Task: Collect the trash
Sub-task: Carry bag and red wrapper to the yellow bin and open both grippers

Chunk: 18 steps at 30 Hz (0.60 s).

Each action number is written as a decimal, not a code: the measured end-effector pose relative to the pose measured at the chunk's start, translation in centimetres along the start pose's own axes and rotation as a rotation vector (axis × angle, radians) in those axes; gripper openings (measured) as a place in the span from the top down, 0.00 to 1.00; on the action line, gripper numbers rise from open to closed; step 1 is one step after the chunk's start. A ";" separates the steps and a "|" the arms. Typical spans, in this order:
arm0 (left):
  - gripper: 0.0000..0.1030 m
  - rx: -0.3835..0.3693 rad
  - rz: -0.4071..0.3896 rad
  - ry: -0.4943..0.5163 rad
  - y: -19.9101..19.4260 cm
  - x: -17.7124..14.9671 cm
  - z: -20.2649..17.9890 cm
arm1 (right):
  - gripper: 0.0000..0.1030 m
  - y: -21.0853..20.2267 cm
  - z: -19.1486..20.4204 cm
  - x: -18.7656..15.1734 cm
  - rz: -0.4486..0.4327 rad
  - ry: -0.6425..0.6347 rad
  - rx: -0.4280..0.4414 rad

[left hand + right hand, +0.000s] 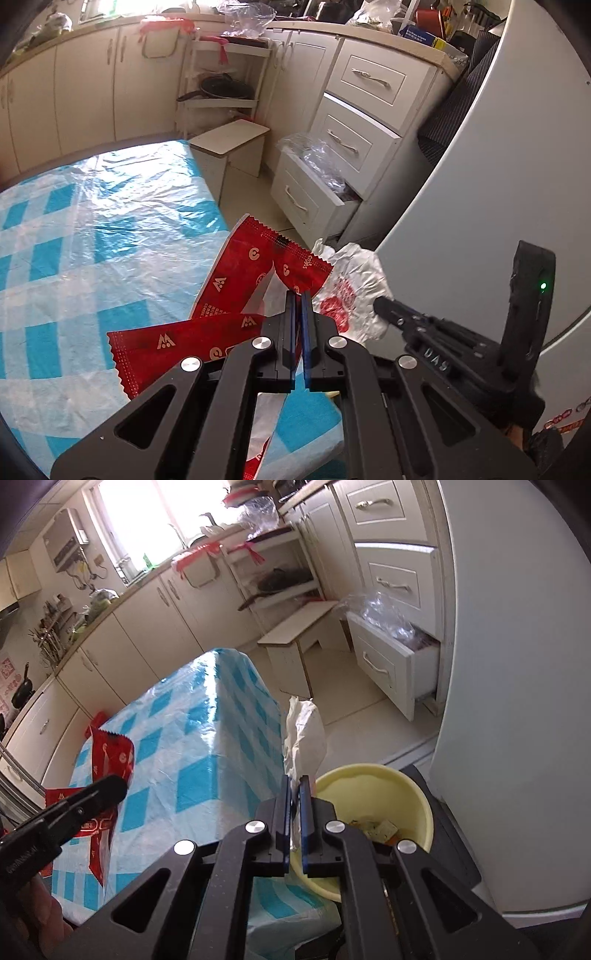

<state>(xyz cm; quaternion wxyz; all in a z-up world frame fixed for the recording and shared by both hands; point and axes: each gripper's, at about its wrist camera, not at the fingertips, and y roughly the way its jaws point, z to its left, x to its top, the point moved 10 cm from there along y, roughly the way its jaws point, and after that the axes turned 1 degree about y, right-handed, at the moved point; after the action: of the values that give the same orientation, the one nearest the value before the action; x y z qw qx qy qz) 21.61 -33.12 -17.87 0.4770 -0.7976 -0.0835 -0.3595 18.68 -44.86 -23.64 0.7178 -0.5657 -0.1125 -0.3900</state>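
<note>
The left gripper (pixel 298 295) is clenched on a red foil snack wrapper with a zigzag edge and pale logos (pixel 236 280), its black jaws pressed together on the wrapper's upper part while the rest hangs and spreads toward 9 o'clock over the table covered in a blue-and-white checked cloth under clear plastic film (pixel 92 221). A second strip of the same red foil lies at about 8 o'clock from the fingertips, low in the left wrist view.

The right gripper (pixel 295 779) is closed tight on a crumpled white plastic bag (pixel 304 734) — the bag stands up from between the jaws toward 12 o'clock, just off the table's corner. In the left wrist view the same bag (pixel 354 284) shows red print and sits at 3 o'clock from the left fingertips, with the right gripper's black finger against it.

At 4 o'clock from the right fingertips sits a pale yellow round plastic bin (pixel 373 775) with some scraps inside; it stands beside the table, near a large white appliance (pixel 517 664). Beyond, at 1 o'clock, a cream drawer (pixel 384 664) stands pulled open with clear plastic bags bulging out — a low white stool (pixel 295 627) stands on the floor at 12 o'clock.
</note>
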 end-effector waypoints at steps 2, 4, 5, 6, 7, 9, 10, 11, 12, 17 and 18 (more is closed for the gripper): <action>0.97 -0.033 0.013 -0.010 1.5 0.2 -1.0 | 0.95 0.5 -0.8 -0.2 0.022 0.020 -0.017; 0.97 -0.055 0.028 -0.020 3.0 0.3 -1.9 | 0.95 0.8 -1.3 -0.5 0.046 0.040 -0.030; 0.97 -0.067 0.036 -0.027 3.6 0.2 -2.3 | 0.95 1.1 -1.6 -0.6 0.059 0.049 -0.037; 0.97 -0.081 0.044 -0.038 4.4 0.2 -2.7 | 0.95 1.4 -1.9 -0.8 0.075 0.057 -0.042; 0.97 -0.091 0.052 -0.047 5.0 0.1 -3.0 | 0.95 1.5 -2.2 -0.9 0.085 0.066 -0.045; 0.97 -0.114 0.069 -0.065 6.4 0.0 -3.7 | 0.93 1.9 -2.9 -1.3 0.103 0.087 -0.053; 0.97 -0.121 0.076 -0.070 6.9 -0.1 -3.9 | 0.93 2.0 -3.2 -1.4 0.111 0.096 -0.053; 0.97 -0.129 0.083 -0.075 7.5 -0.1 -4.2 | 0.93 2.1 -3.5 -1.5 0.117 0.108 -0.056; 0.97 -0.140 0.092 -0.082 8.2 -0.2 -4.7 | 0.92 2.1 -3.9 -1.6 0.119 0.119 -0.058; 0.97 -0.157 0.126 -0.098 10.3 -0.8 -5.6 | 0.66 1.7 -4.8 -1.3 0.103 0.157 -0.063; 0.97 -0.154 0.135 -0.103 10.7 -0.9 -5.6 | 0.65 1.5 -5.0 -1.3 0.100 0.164 -0.062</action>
<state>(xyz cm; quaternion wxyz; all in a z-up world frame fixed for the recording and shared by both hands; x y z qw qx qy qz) 23.28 -43.22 -24.38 0.4326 -0.8531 -0.0263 -0.2905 17.50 -48.73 -27.18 0.7252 -0.5589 -0.0129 -0.4019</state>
